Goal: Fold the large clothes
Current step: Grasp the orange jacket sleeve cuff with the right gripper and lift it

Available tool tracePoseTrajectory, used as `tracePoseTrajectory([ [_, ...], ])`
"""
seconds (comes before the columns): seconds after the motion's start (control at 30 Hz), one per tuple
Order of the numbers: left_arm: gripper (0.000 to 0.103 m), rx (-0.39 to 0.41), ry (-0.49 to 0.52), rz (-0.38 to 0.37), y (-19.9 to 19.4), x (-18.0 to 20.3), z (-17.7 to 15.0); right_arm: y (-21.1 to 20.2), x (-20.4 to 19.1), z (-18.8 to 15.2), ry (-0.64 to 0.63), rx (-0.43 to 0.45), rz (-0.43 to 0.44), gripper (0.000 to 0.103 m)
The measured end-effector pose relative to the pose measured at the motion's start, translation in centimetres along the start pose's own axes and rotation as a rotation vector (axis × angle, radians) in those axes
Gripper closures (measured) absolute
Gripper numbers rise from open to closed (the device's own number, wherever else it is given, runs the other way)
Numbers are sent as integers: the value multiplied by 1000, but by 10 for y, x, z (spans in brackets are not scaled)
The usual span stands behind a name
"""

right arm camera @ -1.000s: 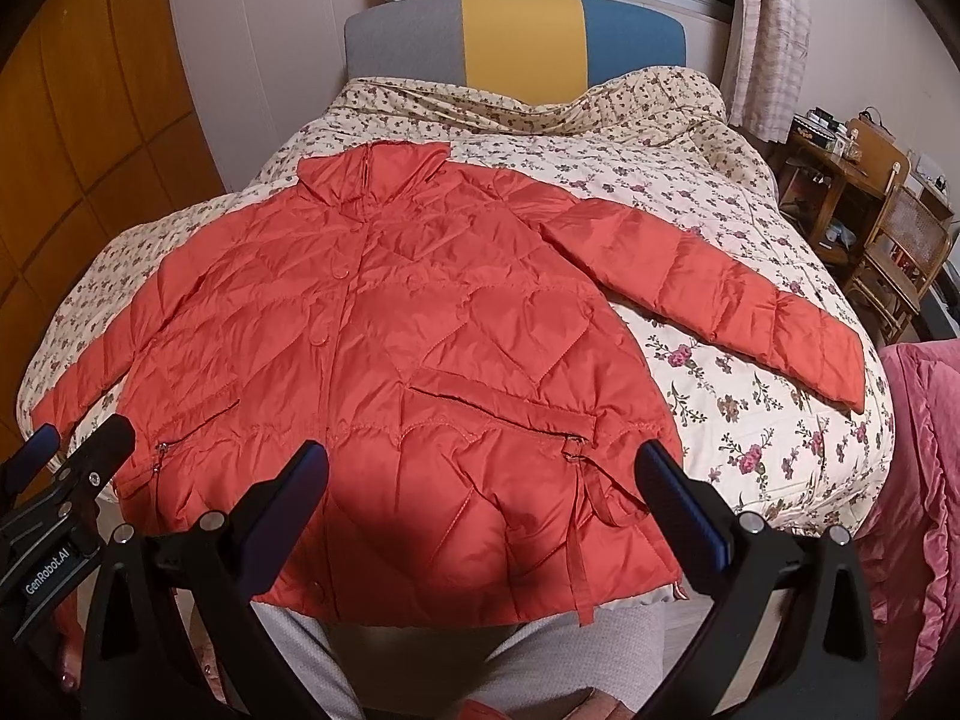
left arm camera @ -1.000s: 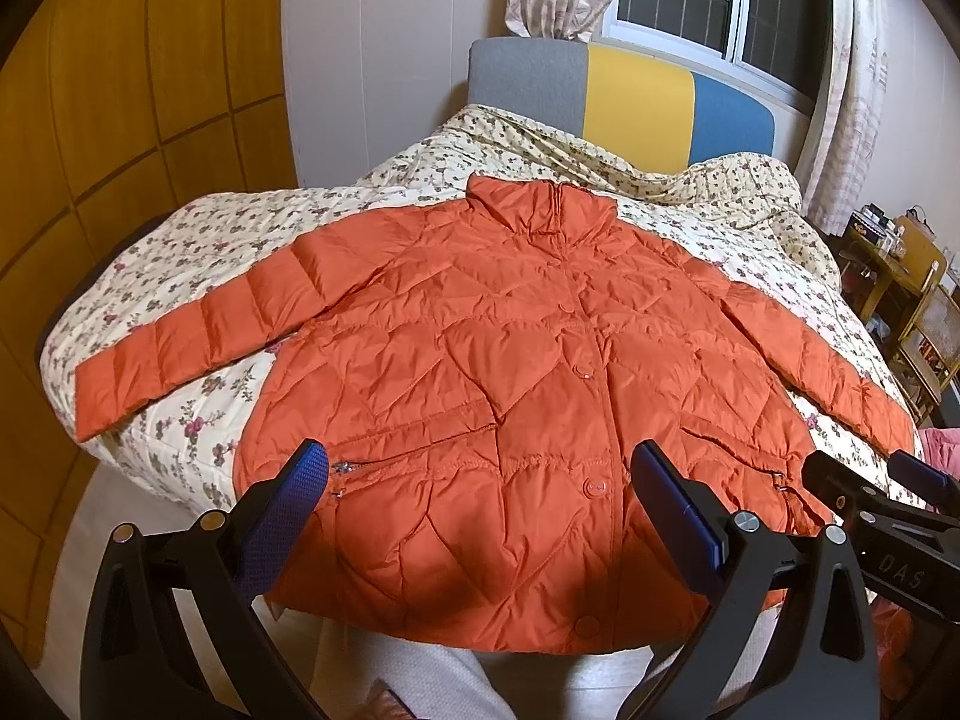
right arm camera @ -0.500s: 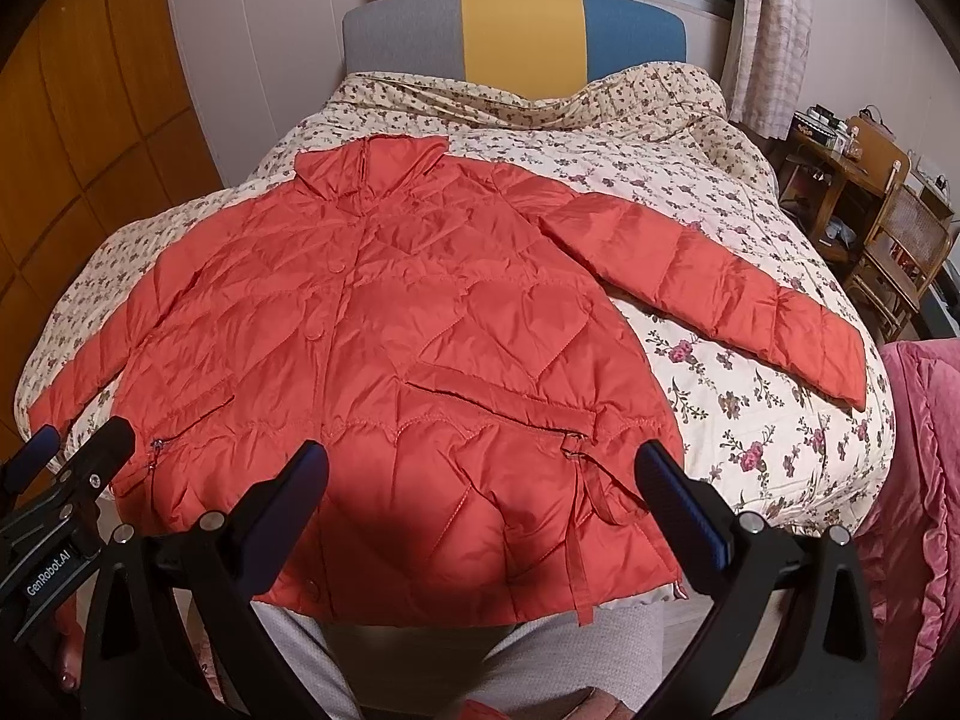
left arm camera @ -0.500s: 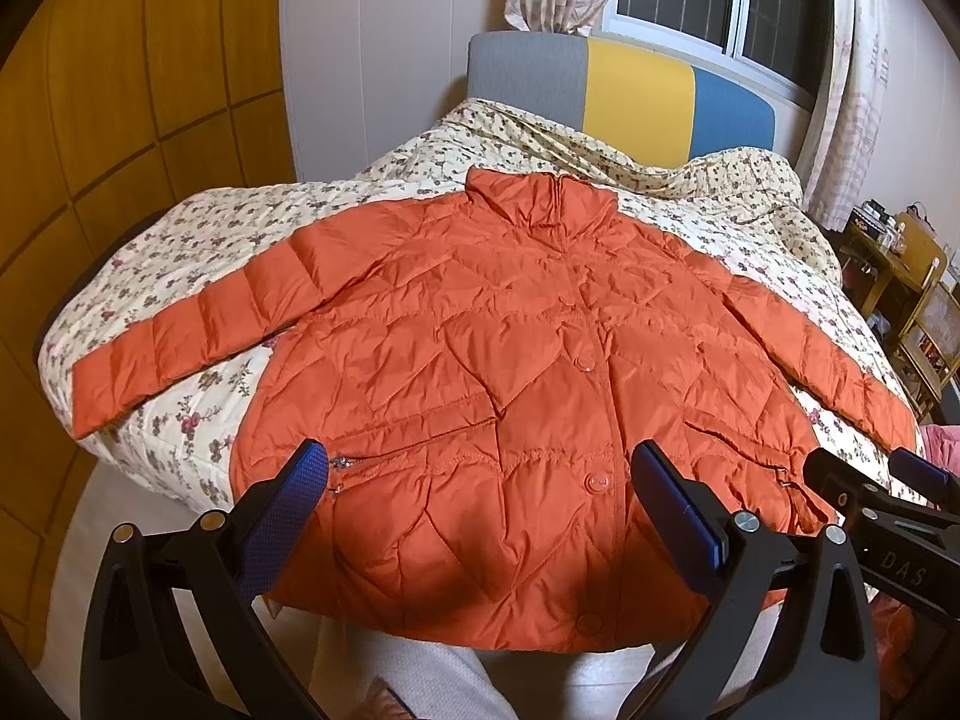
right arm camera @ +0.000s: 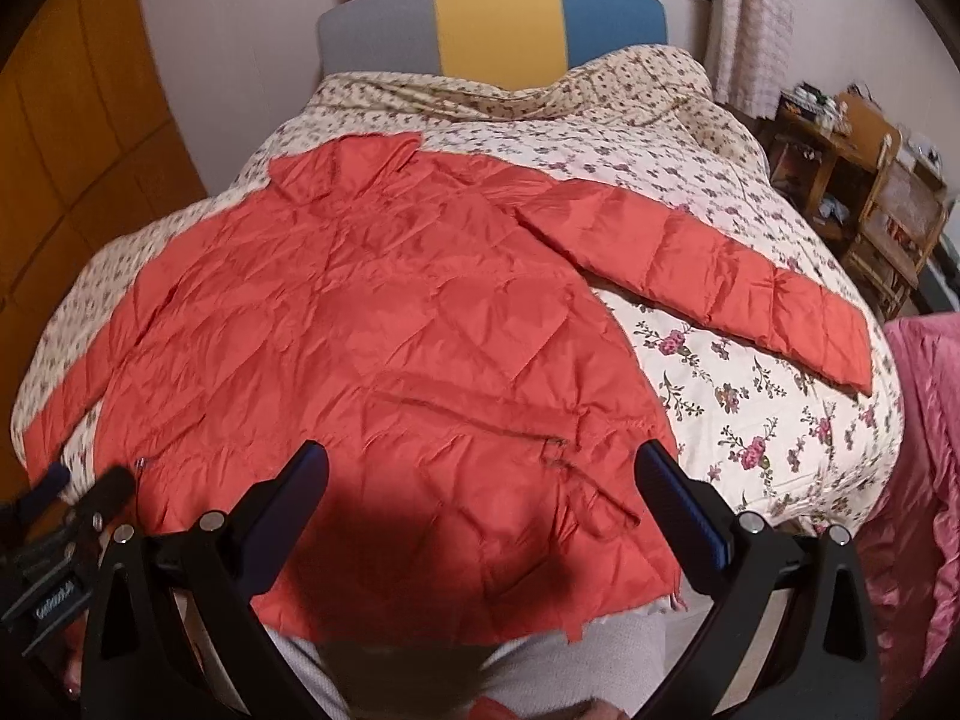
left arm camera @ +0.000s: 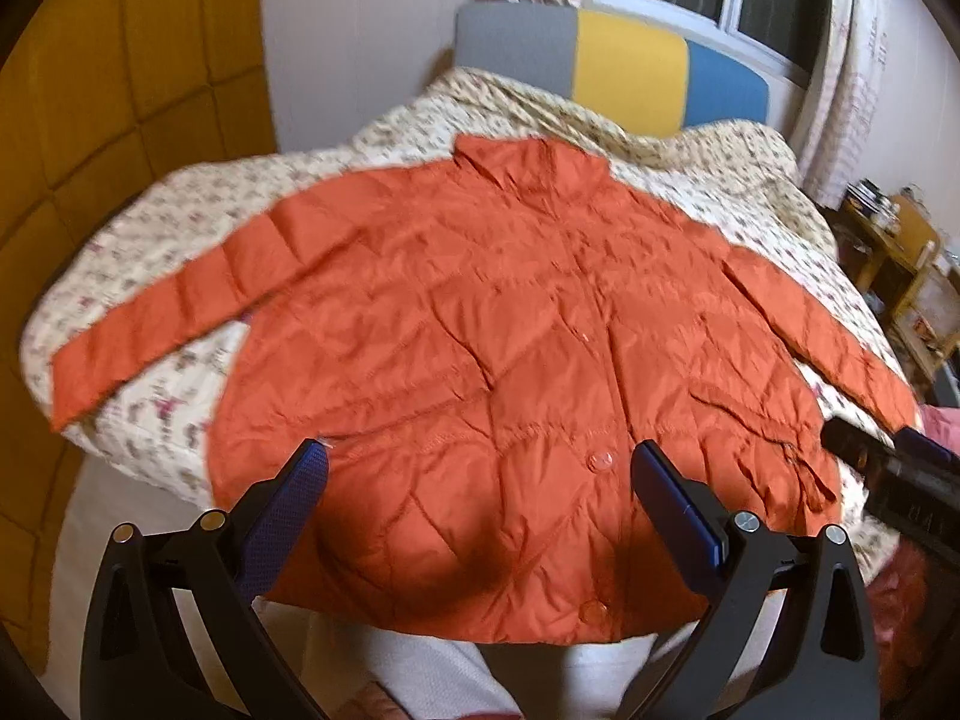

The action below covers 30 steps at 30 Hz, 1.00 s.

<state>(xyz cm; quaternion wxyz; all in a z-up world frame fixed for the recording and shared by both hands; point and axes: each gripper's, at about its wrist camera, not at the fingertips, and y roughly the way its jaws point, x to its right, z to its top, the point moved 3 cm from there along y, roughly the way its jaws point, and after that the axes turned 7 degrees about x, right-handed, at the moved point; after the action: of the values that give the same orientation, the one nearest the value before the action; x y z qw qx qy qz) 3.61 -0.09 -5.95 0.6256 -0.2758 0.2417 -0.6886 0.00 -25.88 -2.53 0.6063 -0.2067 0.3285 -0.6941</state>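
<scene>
An orange quilted jacket [left arm camera: 480,330] lies flat, front up, on a bed, both sleeves spread outward; it also shows in the right wrist view [right arm camera: 372,330]. Its hem hangs over the near bed edge. My left gripper [left arm camera: 477,480] is open and empty, above the lower hem near the buttons. My right gripper [right arm camera: 480,477] is open and empty, above the hem by the right pocket. The right sleeve [right arm camera: 708,264] lies out on the bedspread. Each gripper shows at the edge of the other's view.
The bed has a floral bedspread [right arm camera: 750,408] and a grey, yellow and blue headboard [right arm camera: 492,24]. Wooden wall panels [left arm camera: 120,120] stand left. A wooden shelf and chair [right arm camera: 864,192] stand right. A pink cloth [right arm camera: 924,450] lies right of the bed.
Both grippers have moved forward over the jacket and tilted slightly; the right view has swung to the right. Both stay open. The jacket has not moved.
</scene>
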Motion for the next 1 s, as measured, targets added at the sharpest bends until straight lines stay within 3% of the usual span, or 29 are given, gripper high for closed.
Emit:
tracePoseTrajectory([
  [0.2,3,-35,-29,-7,33,-17,-7,44,67,11,224,21,126,2],
  [0.33,3,-71,-11,13,61,-32,-4,75,126,8,400,-6,70,2],
  [0.47,3,-57,-49,72,86,-55,12,96,188,9,562,51,-11,2],
  [0.6,3,-40,-118,144,115,-85,32,115,242,6,779,63,-6,12],
  [0.73,3,-39,-141,187,137,-104,48,116,272,13,875,149,-24,15],
  [0.9,3,-50,-158,195,168,-122,62,116,317,13,1052,260,-76,34],
  [1.0,3,-46,-134,207,182,-126,60,116,335,8,1094,297,-99,44],
])
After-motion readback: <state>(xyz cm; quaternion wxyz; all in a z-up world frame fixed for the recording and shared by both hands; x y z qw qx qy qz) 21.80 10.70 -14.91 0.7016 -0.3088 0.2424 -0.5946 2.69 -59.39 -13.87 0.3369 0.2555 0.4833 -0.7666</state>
